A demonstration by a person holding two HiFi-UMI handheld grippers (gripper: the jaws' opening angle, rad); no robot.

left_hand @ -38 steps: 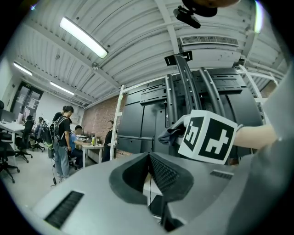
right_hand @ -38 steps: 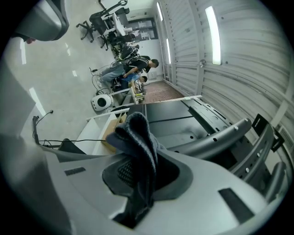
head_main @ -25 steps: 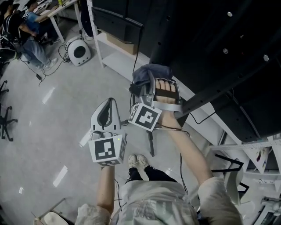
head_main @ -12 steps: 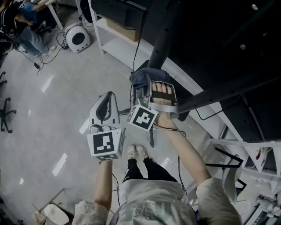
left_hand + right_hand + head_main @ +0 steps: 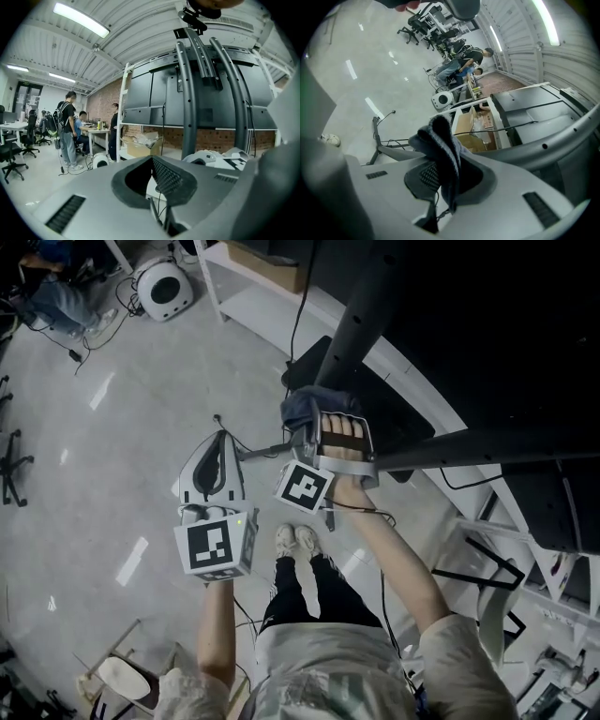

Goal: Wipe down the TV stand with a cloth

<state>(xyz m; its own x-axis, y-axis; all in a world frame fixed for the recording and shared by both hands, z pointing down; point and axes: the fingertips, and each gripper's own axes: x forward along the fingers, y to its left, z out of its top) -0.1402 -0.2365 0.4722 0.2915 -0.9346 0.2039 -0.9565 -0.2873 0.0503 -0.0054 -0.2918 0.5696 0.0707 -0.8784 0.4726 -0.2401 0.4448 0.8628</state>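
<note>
Grey workshop floor [image 5: 103,418] spread below the black TV stand [image 5: 361,315]. The right hand-held gripper [image 5: 443,178] pinched the cloth [image 5: 440,136] by a bunched fold near a post. It looked soft, light and limp. The left hand-held gripper [image 5: 216,437] was closed on nothing.

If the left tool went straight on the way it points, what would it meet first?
Probably the white shelving unit holding a brown cardboard box; the way looks free until there. The curved grey TV stand uprights lie right of that line, though depth is unclear.
</note>
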